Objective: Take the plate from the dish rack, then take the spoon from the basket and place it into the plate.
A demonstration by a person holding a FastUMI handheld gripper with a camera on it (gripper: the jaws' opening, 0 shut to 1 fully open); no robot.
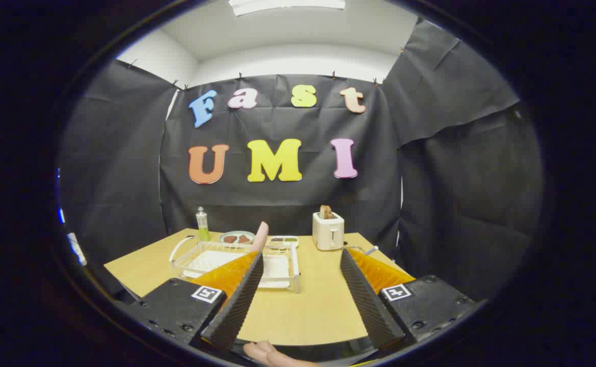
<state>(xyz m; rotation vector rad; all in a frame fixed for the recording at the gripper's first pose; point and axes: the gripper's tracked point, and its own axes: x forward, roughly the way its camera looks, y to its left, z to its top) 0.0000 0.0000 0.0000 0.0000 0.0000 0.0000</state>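
Note:
A clear plastic dish rack [192, 261] sits on the wooden table [308, 306], just beyond my left finger. A pink plate [261, 235] stands upright on edge in it, right above the left fingertip. My gripper [301, 253] is open, held above the near part of the table with nothing between its fingers. A thin metal piece [371, 250] pokes out behind the right fingertip; whether it is the spoon or the basket's rim I cannot tell, since the finger hides the rest.
A white toaster [328, 231] with toast stands at the table's far edge. Left of it lie a small tray [283, 239], a dish of red pieces [237, 238] and a green bottle [202, 224]. A person's fingertip [265, 351] shows below the fingers.

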